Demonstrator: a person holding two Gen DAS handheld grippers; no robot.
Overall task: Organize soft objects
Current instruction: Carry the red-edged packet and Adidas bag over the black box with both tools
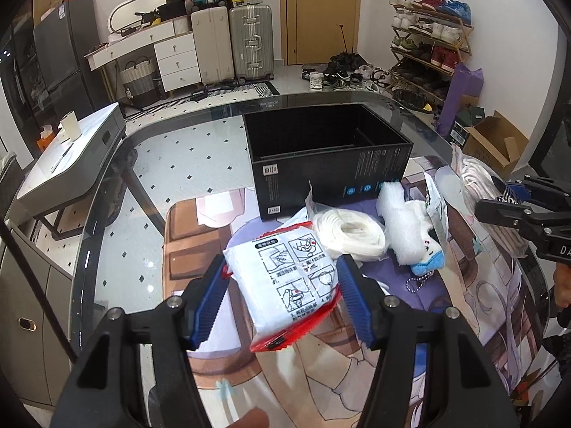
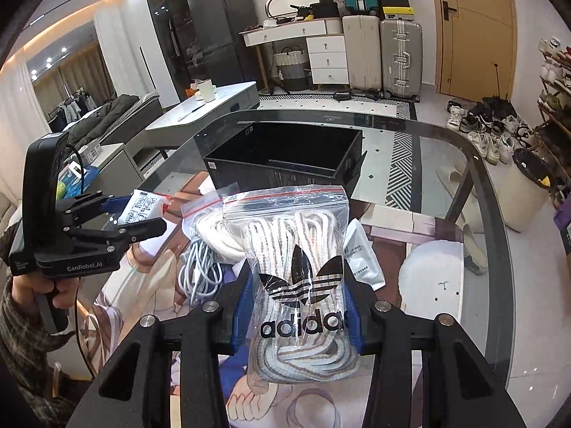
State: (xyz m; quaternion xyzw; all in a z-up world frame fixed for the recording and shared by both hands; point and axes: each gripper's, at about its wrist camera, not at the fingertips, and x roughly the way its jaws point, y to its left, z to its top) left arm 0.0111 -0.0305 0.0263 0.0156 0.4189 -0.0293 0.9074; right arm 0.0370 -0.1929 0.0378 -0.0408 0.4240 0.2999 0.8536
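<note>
— Above the glass worktop [image 1: 150, 185], what do the left tongs [image 1: 282, 296] grip?
— A white packet with red edges [image 1: 285, 285], pinched between both pads, clear of the mat.
— And the right tongs [image 2: 296, 317]?
— Clamped on a zip bag of laces [image 2: 296, 271], lifted, with the black box [image 2: 285, 164] just behind it.

The black box's [image 1: 332, 164] floor is mostly hidden behind its front wall.
</note>
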